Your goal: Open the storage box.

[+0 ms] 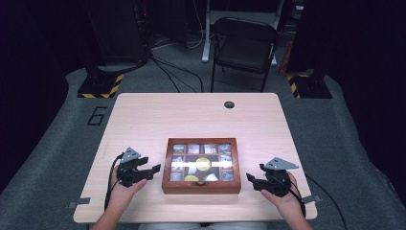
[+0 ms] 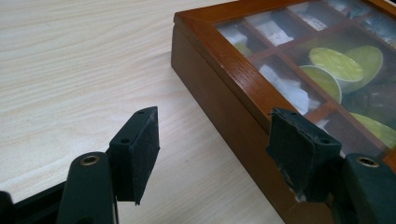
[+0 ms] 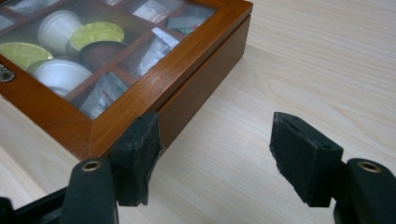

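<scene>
Open grippers (image 1: 155,170) flanking wooden box (image 1: 201,188)

Looks like a lab or recording studio, not a home. A light wooden table (image 1: 143,115) stands on grey carpet (image 1: 62,158) marked with a taped number 6 (image 1: 97,115), walled in by black curtains (image 1: 28,57). Stand bases edged in yellow-black hazard tape (image 1: 100,87), loose floor cables (image 1: 172,72) and a folding chair (image 1: 244,45) sit behind.

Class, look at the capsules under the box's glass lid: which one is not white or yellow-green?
The dark brown capsule in the wooden box. It sits between two white capsules and a yellow-green lidded one.
</scene>
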A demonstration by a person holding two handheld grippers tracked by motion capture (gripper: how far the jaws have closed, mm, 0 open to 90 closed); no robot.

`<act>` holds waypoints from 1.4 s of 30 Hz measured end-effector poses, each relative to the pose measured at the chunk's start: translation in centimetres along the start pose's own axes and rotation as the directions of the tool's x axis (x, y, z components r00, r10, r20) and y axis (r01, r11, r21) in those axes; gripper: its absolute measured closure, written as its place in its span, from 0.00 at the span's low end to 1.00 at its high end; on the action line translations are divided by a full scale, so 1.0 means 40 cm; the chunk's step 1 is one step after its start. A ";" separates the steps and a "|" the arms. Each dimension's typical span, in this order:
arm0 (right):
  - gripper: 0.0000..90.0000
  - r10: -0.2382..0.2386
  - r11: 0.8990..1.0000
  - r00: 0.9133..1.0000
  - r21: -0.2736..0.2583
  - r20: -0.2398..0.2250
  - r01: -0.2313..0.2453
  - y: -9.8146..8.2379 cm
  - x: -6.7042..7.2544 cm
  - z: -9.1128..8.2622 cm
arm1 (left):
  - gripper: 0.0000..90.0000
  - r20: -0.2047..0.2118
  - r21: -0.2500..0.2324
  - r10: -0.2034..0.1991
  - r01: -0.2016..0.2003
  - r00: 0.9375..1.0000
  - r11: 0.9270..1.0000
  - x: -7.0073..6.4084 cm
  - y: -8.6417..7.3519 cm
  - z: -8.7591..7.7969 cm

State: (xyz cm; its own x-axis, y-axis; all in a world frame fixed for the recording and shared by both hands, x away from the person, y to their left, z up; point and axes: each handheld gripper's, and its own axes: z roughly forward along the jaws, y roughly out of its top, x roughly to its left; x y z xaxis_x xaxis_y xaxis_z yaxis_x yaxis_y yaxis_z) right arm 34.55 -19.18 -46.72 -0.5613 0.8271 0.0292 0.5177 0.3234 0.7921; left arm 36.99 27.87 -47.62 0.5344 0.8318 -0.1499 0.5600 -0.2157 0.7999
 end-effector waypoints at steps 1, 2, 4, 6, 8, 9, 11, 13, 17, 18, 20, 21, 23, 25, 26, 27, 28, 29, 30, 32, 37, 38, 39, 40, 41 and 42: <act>0.37 -0.001 1.000 1.000 0.004 -0.005 0.001 -0.002 0.005 -0.002 | 0.37 0.005 -0.004 0.001 -0.001 1.000 1.000 -0.004 -0.002 -0.004; 0.37 -0.004 1.000 1.000 0.002 -0.004 0.004 -0.003 0.007 -0.002 | 0.37 0.013 -0.005 -0.003 0.003 1.000 1.000 -0.007 -0.003 -0.006; 0.37 -0.008 1.000 1.000 0.003 -0.009 0.008 -0.003 0.009 -0.001 | 0.37 0.015 -0.006 -0.007 0.007 1.000 1.000 -0.010 -0.004 -0.007; 0.37 -0.021 1.000 1.000 0.004 -0.013 0.021 -0.003 0.016 -0.003 | 0.37 0.026 -0.005 -0.002 0.002 1.000 1.000 -0.018 -0.007 -0.011; 0.37 -0.019 1.000 1.000 0.001 -0.019 0.020 -0.002 0.019 -0.005 | 0.37 0.031 -0.001 0.007 -0.007 1.000 1.000 -0.024 -0.010 -0.013; 0.37 -0.019 1.000 1.000 0.001 -0.019 0.020 -0.002 0.019 -0.005 | 0.37 0.031 -0.001 0.007 -0.007 1.000 1.000 -0.024 -0.010 -0.013; 0.37 -0.010 1.000 1.000 -0.008 -0.022 0.010 0.000 0.023 -0.008 | 0.37 0.035 0.000 0.009 -0.009 0.999 1.000 -0.032 -0.013 -0.016; 0.37 -0.012 1.000 1.000 -0.014 -0.028 0.011 0.001 0.028 -0.010 | 0.37 0.039 0.000 0.019 -0.019 0.999 1.000 -0.039 -0.015 -0.019; 0.38 -0.023 1.000 0.999 -0.018 -0.041 0.022 -0.001 0.041 -0.017 | 0.37 0.042 -0.012 0.027 -0.027 0.999 1.000 -0.052 -0.019 -0.026; 0.38 -0.021 1.000 0.999 -0.020 -0.041 0.020 -0.002 0.045 -0.018 | 0.37 0.042 -0.014 0.029 -0.028 0.999 1.000 -0.054 -0.019 -0.026; 0.38 -0.029 0.999 0.998 -0.019 -0.056 0.028 -0.004 0.054 -0.021 | 0.37 0.048 -0.008 0.034 -0.034 0.998 0.999 -0.059 -0.021 -0.032; 0.38 -0.029 0.999 0.998 -0.019 -0.056 0.028 -0.004 0.054 -0.021 | 0.37 0.048 -0.008 0.034 -0.034 0.998 0.999 -0.059 -0.021 -0.032; 0.38 -0.039 0.999 0.998 -0.016 -0.057 0.038 -0.005 0.061 -0.020 | 0.37 0.051 -0.014 0.033 -0.033 0.998 0.999 -0.062 -0.021 -0.035; 0.39 -0.040 0.999 0.997 -0.014 -0.068 0.039 -0.005 0.065 -0.018 | 0.37 0.050 -0.022 0.036 -0.035 0.998 0.999 -0.069 -0.023 -0.040; 0.39 -0.040 0.999 0.997 -0.014 -0.068 0.039 -0.005 0.065 -0.018 | 0.38 0.050 -0.022 0.036 -0.035 0.998 0.999 -0.069 -0.023 -0.040; 0.39 -0.046 0.999 0.996 -0.012 -0.073 0.045 -0.005 0.066 -0.017 | 0.38 0.057 -0.015 0.044 -0.043 0.997 0.999 -0.070 -0.024 -0.042; 0.40 -0.039 0.999 0.995 -0.010 -0.091 0.038 -0.007 0.071 -0.012 | 0.38 0.061 -0.017 0.044 -0.043 0.997 0.999 -0.075 -0.025 -0.044; 0.40 -0.039 0.999 0.995 -0.010 -0.091 0.038 -0.007 0.071 -0.012 | 0.38 0.061 -0.017 0.044 -0.043 0.997 0.999 -0.075 -0.025 -0.044; 0.40 -0.042 0.999 0.993 -0.005 -0.109 0.041 -0.008 0.075 -0.009 | 0.38 0.065 -0.018 0.048 -0.046 0.997 0.999 -0.079 -0.025 -0.045; 0.40 -0.054 0.999 0.991 -0.005 -0.119 0.054 -0.008 0.081 -0.008 | 0.38 0.068 -0.020 0.050 -0.049 0.996 0.999 -0.083 -0.026 -0.046; 0.41 -0.065 0.998 0.989 -0.004 -0.134 0.065 -0.008 0.088 -0.006 | 0.38 0.069 -0.020 0.061 -0.060 0.996 0.998 -0.086 -0.025 -0.046; 0.43 -0.069 0.998 0.987 0.005 -0.142 0.070 -0.008 0.092 -0.004 | 0.38 0.064 -0.024 0.061 -0.060 0.996 0.998 -0.088 -0.025 -0.044; 0.43 -0.072 0.997 0.987 0.008 -0.143 0.074 -0.009 0.093 -0.002 | 0.38 0.067 -0.017 0.065 -0.064 0.996 0.998 -0.087 -0.025 -0.044; 0.44 -0.072 0.997 0.985 0.017 -0.155 0.076 -0.010 0.095 -0.001 | 0.38 0.064 -0.020 0.065 -0.064 0.996 0.998 -0.087 -0.025 -0.043; 0.44 -0.072 0.997 0.985 0.017 -0.155 0.076 -0.010 0.095 -0.001 | 0.38 0.064 -0.020 0.065 -0.064 0.996 0.998 -0.087 -0.025 -0.043; 0.45 -0.090 0.995 0.983 0.028 -0.161 0.096 -0.013 0.098 0.006 | 0.38 0.063 -0.021 0.065 -0.064 0.996 0.998 -0.087 -0.025 -0.043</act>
State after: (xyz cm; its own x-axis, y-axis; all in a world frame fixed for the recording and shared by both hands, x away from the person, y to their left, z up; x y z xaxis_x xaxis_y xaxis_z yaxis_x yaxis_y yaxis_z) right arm 32.24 -16.01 -47.15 -0.7024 0.7096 0.0559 0.4795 0.4137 0.7739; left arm 33.48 26.05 -46.90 0.6087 0.7821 -0.1335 0.5109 -0.2577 0.8201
